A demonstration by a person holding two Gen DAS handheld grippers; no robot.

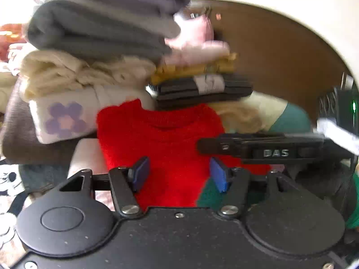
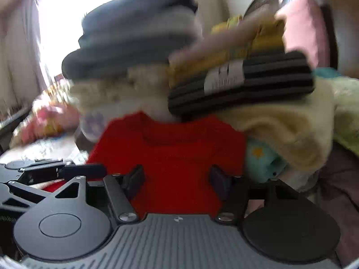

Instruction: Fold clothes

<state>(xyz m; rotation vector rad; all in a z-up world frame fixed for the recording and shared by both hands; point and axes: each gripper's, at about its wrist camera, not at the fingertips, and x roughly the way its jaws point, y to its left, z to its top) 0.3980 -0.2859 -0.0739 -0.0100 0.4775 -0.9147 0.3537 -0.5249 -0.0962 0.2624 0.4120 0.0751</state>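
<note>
A folded red sweater point(image 1: 161, 139) point(image 2: 170, 148) lies flat in front of stacks of folded clothes, with a green patch point(image 1: 208, 197) at its near right corner. My left gripper point(image 1: 178, 163) hovers over its near part, blue pads apart and nothing pressed between them. My right gripper point(image 2: 176, 172) stands open over the same sweater, its dark pads wide apart. One finger of the right gripper point(image 1: 224, 145) reaches in from the right in the left wrist view. A finger of the left gripper point(image 2: 85, 171) shows at the left in the right wrist view. Both views are blurred.
Behind the sweater rise stacks: grey folded pieces point(image 1: 101, 29), a cream knit point(image 1: 67, 71), a white piece with a purple flower point(image 1: 65, 116), a black ribbed bundle with a label point(image 1: 202, 89) point(image 2: 242, 83), mustard point(image 1: 195, 67) and pink point(image 1: 195, 35) items. A brown headboard point(image 1: 280, 56) stands behind.
</note>
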